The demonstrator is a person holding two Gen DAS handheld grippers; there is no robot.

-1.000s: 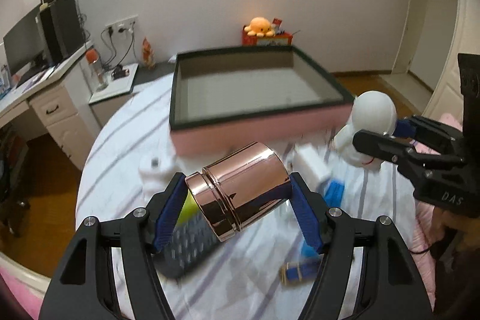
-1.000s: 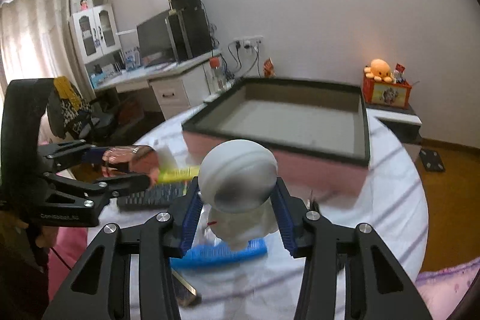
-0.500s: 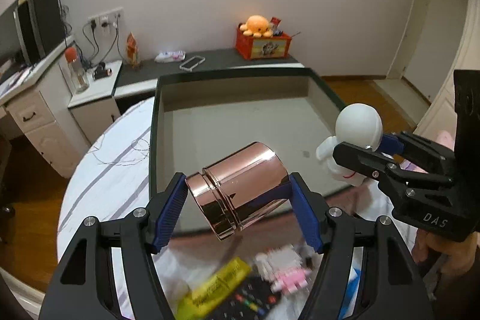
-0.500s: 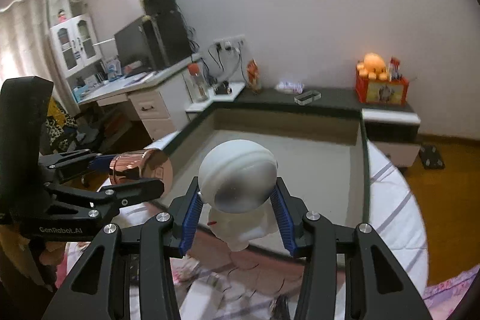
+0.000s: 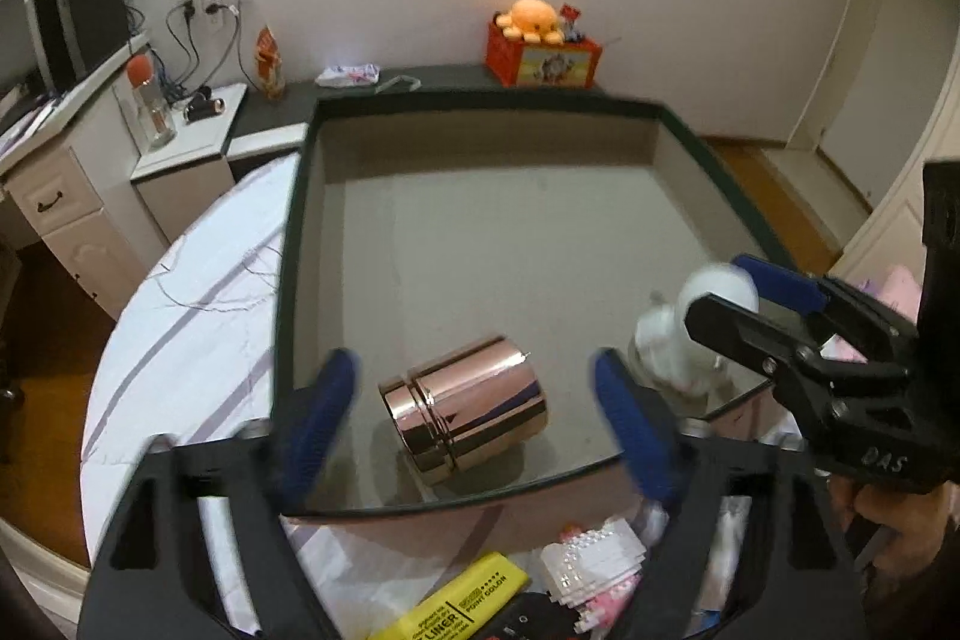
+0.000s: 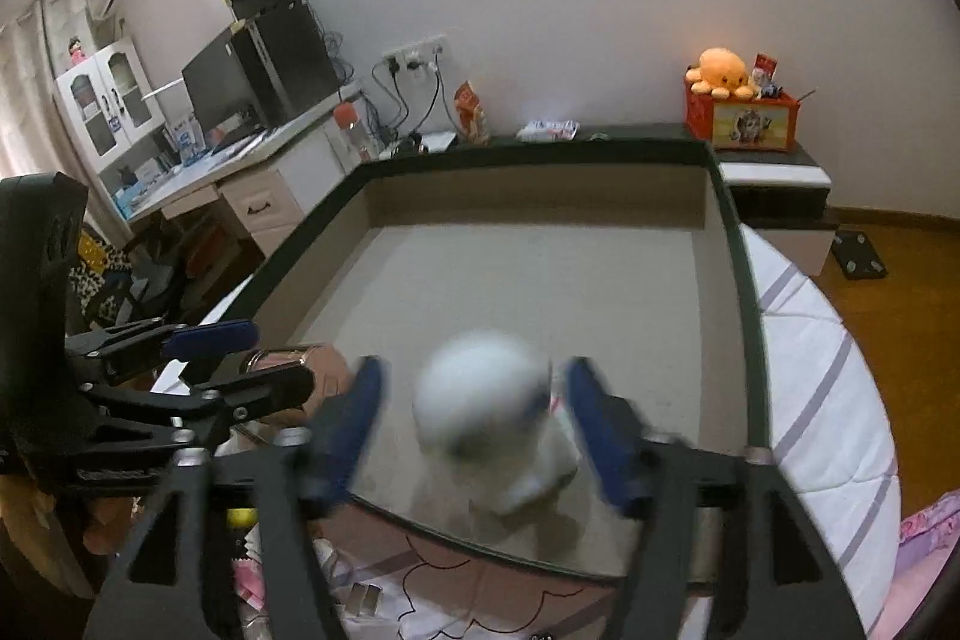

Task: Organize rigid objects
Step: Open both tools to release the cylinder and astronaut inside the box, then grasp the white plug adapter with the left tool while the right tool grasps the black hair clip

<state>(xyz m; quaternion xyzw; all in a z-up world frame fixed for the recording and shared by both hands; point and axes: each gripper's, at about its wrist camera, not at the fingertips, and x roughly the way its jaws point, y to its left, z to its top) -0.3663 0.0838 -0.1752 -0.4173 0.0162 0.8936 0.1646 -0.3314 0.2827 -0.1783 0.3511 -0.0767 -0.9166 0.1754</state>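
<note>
A shiny rose-gold canister (image 5: 465, 411) lies on its side in the near part of the big dark-rimmed box (image 5: 480, 109), free between the spread blue pads of my left gripper (image 5: 480, 418), which is open. A white astronaut figure (image 6: 498, 421), blurred, sits inside the box's near right corner, also showing in the left wrist view (image 5: 690, 334). My right gripper (image 6: 474, 418) is open around it, pads apart from it. The box's pink outer wall (image 6: 456, 574) faces me.
A yellow highlighter box (image 5: 462, 607) and a pink-white block toy (image 5: 594, 568) lie on the striped white tablecloth (image 5: 192, 292) in front of the box. A desk with a monitor (image 6: 234, 100) stands left; an orange plush octopus (image 6: 723, 73) sits behind.
Both grippers moved forward over the box and opened. The canister left the left gripper and now lies in the box; the astronaut left the right gripper's pads.
</note>
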